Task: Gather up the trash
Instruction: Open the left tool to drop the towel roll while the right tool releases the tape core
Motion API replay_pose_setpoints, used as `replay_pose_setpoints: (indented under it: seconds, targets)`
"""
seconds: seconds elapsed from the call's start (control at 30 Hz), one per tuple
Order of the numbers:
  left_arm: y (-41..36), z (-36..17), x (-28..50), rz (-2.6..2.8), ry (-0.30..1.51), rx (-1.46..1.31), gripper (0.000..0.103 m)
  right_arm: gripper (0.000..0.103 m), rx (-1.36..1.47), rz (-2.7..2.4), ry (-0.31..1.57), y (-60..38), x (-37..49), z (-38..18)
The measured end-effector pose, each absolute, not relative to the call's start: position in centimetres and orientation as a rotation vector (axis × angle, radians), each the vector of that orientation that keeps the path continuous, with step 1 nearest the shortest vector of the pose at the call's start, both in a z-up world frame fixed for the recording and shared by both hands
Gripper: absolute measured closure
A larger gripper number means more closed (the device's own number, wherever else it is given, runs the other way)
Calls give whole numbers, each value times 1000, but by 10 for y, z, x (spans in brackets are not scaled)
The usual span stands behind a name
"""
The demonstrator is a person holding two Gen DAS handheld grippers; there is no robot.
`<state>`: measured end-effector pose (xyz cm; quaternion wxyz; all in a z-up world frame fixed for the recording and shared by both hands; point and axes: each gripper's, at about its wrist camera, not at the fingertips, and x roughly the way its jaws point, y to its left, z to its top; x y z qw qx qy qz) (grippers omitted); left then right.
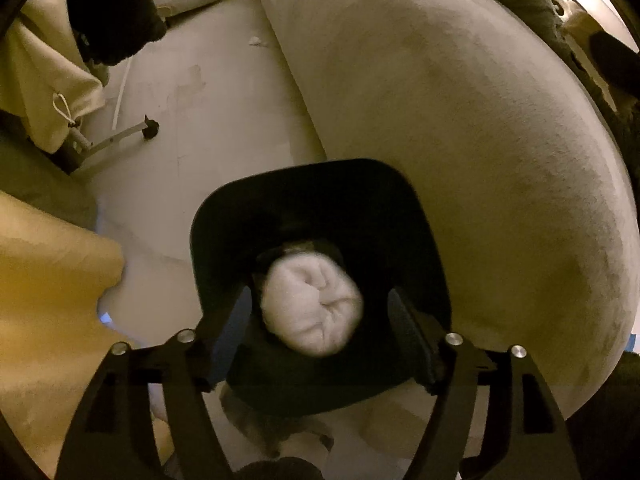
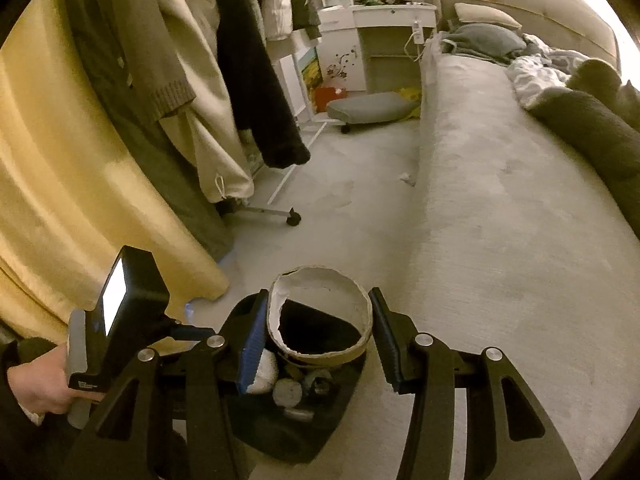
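Lying between spread left fingers (image 1: 412, 320): white wad (image 1: 312, 308).

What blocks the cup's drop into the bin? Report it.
Nothing visible below the cup, held by the right gripper over the open bin. The left gripper hangs over the bin too, on the cup's left.

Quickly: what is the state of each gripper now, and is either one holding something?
Left gripper: open, white wad loose between its fingers, over the bin.
Right gripper: shut on torn paper cup.
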<state>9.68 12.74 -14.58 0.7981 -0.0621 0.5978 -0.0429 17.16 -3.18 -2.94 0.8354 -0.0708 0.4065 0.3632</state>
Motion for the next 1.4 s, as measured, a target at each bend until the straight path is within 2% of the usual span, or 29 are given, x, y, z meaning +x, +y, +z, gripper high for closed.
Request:
replay_pose_setpoints:
  seconds: [0.2, 0.43, 0.97, 1.3, 1.4]
  targets:
    - [144, -140, 95, -81, 1262, -170, 16, 53, -177, 788, 888, -10, 171, -40]
    - [163, -125, 91, -55, 1202, -207, 14, 53, -225, 799, 941, 14, 171, -60]
    - [207, -70, 79, 65, 884, -246, 13, 53, -364, 804, 1108, 60, 169, -121]
    - [208, -38, 70, 96, 716, -146, 8, 52, -477, 803, 1211, 77, 164, -159]
    - [205, -29, 66, 107, 677, -127, 7, 46, -495, 801, 1227, 75, 161, -162]
